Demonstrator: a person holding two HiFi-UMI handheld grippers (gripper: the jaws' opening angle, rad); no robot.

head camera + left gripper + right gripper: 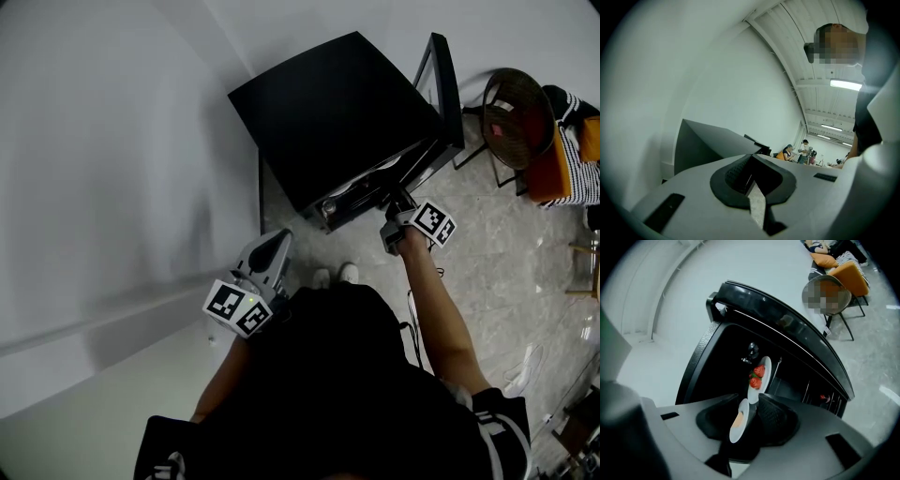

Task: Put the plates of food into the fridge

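A small black fridge (pixel 328 112) stands on the floor against the wall, its door (pixel 445 84) swung open to the right. My right gripper (pixel 398 202) reaches into the fridge opening. In the right gripper view a white plate of strawberries (pixel 758 376) stands deeper inside the fridge (pixel 701 362). A second white plate with orange food (pixel 739 420) sits between the spread jaws of my right gripper (pixel 744 400), which is open. My left gripper (pixel 272 246) hangs by my left hip, pointing at the wall. It is shut (pixel 751 159) with nothing in it.
A white wall (pixel 112 187) runs along the left. A round brown chair (pixel 514 117) and a seated person in stripes and orange (pixel 572 150) are at the right, past the fridge door. My own feet (pixel 336 275) stand close before the fridge. Pale tiled floor (pixel 506 253) lies to the right.
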